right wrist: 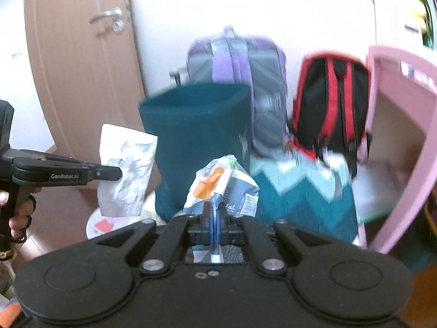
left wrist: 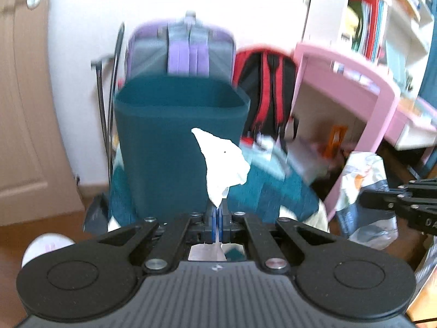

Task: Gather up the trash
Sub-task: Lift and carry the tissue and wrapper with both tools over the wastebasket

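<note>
Teal bin (left wrist: 180, 136): mouth open and unblocked from above. Behind it, close, a purple backpack (left wrist: 181, 46) and a red-black backpack (left wrist: 266, 87); pink desk (left wrist: 355, 87) crowds the right, door (left wrist: 24, 95) the left.

- Can't see inside the teal bin (left wrist: 180, 125), its rim hides it
- backpacks (right wrist: 330, 104) are smeared with blur
- bookshelf (left wrist: 382, 19) gets cropped at my right edge
</note>
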Tool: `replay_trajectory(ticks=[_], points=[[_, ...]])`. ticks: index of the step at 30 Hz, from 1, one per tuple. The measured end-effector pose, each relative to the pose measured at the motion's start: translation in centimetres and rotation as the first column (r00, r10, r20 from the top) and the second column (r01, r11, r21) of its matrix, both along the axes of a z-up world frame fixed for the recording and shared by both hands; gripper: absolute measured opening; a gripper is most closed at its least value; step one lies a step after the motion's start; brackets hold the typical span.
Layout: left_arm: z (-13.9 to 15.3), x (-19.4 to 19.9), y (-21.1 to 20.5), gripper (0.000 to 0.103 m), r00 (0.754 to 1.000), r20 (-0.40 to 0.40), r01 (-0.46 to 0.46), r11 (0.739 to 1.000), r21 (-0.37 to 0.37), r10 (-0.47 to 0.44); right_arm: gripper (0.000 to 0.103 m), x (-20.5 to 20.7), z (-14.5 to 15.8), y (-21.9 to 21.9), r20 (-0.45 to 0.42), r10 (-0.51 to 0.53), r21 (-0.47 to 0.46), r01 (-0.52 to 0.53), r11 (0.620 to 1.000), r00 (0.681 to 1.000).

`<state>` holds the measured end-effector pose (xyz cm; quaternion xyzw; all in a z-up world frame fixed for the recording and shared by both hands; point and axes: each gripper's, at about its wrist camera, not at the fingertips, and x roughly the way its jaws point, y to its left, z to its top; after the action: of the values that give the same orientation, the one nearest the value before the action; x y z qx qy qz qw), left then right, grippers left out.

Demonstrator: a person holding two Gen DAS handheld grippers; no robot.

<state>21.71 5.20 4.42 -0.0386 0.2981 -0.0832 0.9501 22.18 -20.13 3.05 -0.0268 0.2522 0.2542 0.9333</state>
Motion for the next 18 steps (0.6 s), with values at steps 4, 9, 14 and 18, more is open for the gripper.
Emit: replay_trajectory(ticks=[4,9,14,18], points=[[4.4,0.7,0.0,0.002,0.996,0.086,-0.007,1.000,-0.006,0.007,0.002,1.5,4.2,1.2,0.079,0.014,0.018,-0.016,1.000,0.997],[8.7,2.3,0.1,0.002,0.986,0.164,-0.028,1.000,-0.007,0.029,0.002,4.1,7.9,3.4,0.135,0.019,0.034,-0.023,0.999,0.991],[11.2,5.3,0.6,0.002,0.978,0.202,-0.056,0.998,0.000,0.055,0.002,7.7,10.0,5.9,0.156,0.008,0.057,-0.018,0.998,0.988],[11.7,8.0,1.4,0.002,0.976,0.205,-0.077,0.997,-0.005,0.076,0.003,10.9,10.4,7.4,0.148,0.001,0.086,-0.014,0.996,0.989]])
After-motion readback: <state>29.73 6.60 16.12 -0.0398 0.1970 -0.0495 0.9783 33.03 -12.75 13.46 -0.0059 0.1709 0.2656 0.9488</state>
